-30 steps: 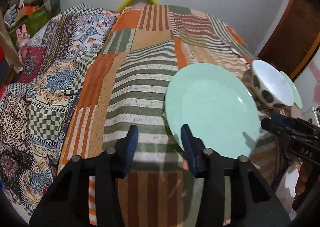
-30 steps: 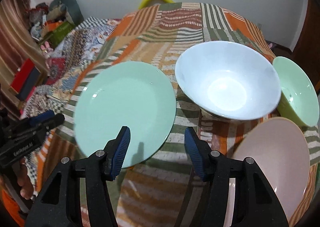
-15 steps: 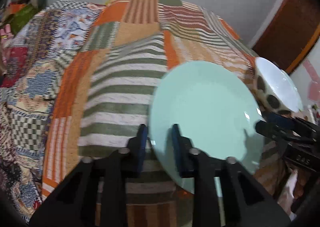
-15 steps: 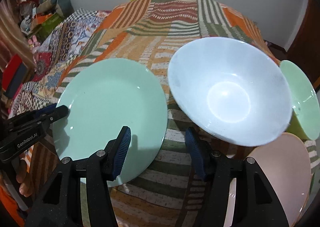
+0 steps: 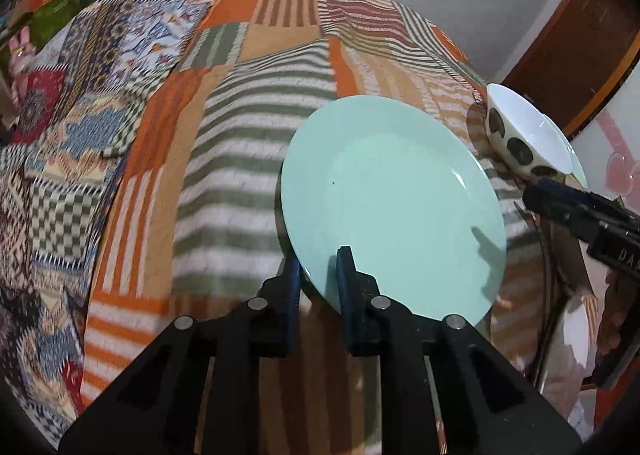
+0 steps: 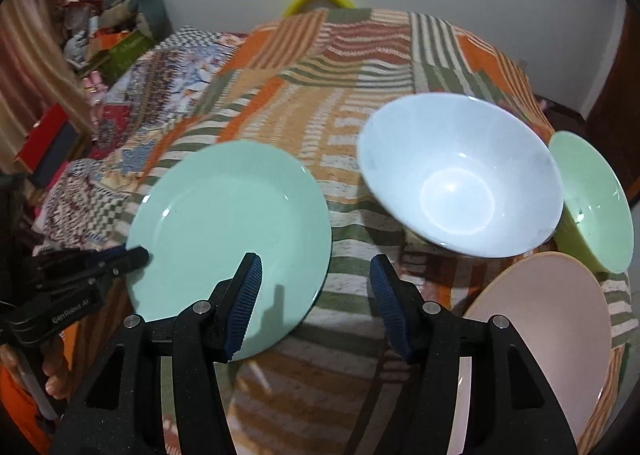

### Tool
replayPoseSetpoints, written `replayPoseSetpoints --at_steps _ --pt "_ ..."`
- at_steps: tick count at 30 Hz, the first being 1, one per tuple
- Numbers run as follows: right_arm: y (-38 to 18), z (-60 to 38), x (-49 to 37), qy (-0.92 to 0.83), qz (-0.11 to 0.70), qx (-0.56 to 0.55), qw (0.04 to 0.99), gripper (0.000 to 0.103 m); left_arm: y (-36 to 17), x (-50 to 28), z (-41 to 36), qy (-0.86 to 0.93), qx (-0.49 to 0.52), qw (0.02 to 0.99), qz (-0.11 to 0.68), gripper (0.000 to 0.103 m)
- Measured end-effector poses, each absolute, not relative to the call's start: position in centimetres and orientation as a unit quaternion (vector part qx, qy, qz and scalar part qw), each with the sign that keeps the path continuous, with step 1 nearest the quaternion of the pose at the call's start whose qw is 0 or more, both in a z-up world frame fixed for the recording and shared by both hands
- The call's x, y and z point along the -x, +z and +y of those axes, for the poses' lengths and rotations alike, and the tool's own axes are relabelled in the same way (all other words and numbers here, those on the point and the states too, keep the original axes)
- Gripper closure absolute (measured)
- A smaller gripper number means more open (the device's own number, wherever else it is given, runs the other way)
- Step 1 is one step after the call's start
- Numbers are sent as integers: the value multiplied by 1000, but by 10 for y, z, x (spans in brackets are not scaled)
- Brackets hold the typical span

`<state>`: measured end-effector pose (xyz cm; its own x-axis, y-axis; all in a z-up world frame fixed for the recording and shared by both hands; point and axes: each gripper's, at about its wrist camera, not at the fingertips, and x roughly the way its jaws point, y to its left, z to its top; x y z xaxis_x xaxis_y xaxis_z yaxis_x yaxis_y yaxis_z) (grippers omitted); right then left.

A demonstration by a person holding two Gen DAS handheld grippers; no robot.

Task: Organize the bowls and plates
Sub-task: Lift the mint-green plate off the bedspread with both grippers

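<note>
A mint green plate lies on the patchwork cloth. My left gripper is shut on its near rim, one pad under the edge and one on top. From the right wrist view the same plate sits at the left, with the left gripper clamped on its left edge. My right gripper hangs open above the cloth between the green plate and a white bowl, holding nothing. A green bowl and a pink plate are at the right.
The white bowl has dark spots outside and stands just right of the plate. The right gripper reaches in from the right edge. A second patterned cloth covers the left side. Soft toys and boxes are piled by the far-left wall.
My left gripper moved onto the green plate's rim and its jaws went from wide open to shut on it. The right gripper stayed open, hardly shifted.
</note>
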<state>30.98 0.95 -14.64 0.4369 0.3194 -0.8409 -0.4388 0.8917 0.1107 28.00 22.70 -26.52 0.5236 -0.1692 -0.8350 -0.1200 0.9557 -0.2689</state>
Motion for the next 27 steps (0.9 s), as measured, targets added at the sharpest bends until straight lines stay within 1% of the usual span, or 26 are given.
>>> replayPoseSetpoints --at_steps 6,12,16,19,21,22,27 --pt "-158 27 -312 259 499 54 825 51 -265 -257 243 7 154 856 493 85" --pt "-183 45 -323 264 525 72 806 55 -264 -253 248 42 108 864 490 85" --pt "-196 50 -329 270 550 60 788 65 -265 -256 249 41 106 864 490 85" --pt "-197 56 -330 273 548 69 788 70 -265 -258 249 41 105 865 489 85" --pt "-197 61 -329 282 550 72 783 76 -265 -260 248 43 100 866 488 85" --pt "-197 65 -328 289 551 75 779 84 -264 -261 245 46 93 867 488 85" --pt "-195 64 -324 284 549 82 782 83 -263 -261 242 45 88 864 494 85"
